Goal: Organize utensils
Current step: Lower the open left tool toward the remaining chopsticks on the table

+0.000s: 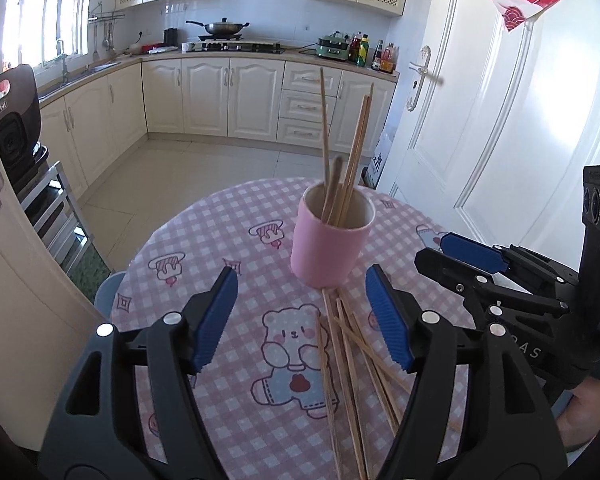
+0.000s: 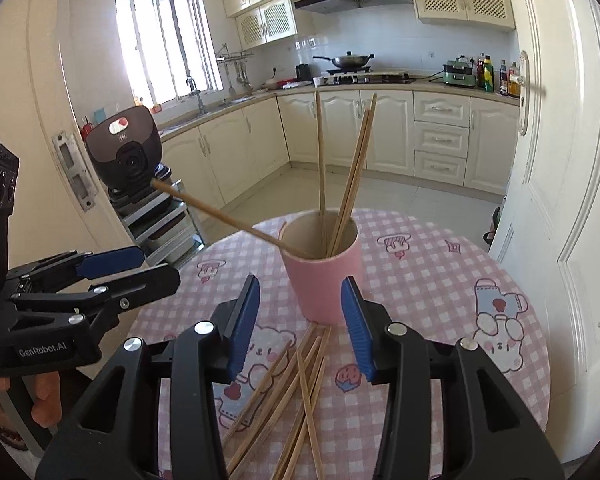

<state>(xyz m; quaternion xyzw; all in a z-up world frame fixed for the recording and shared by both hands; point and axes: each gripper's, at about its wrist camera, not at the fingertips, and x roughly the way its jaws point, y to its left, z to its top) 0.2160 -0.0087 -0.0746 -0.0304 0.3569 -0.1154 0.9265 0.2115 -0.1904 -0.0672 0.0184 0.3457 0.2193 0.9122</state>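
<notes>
Pink cylindrical cup [image 1: 329, 246] upright on checked surface [image 1: 228, 240], holding wooden chopsticks [image 1: 350, 160]; loose chopsticks [image 2: 300, 392] beside it. Left claw [image 1: 302, 318], right claw [image 2: 300, 324] both released.

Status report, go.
Left gripper open, right gripper open, both empty. Four chopsticks in pink cup; loose pile on table. Nothing blocking.

Wooden chopsticks [image 2: 300, 392] lie crisscrossed before upright pink cup [image 2: 324, 280].

A cup [image 1: 329, 240] stands on the table [image 1: 220, 216] holding upright chopsticks [image 1: 350, 152], with loose chopsticks [image 1: 348, 364] lying just before it.
</notes>
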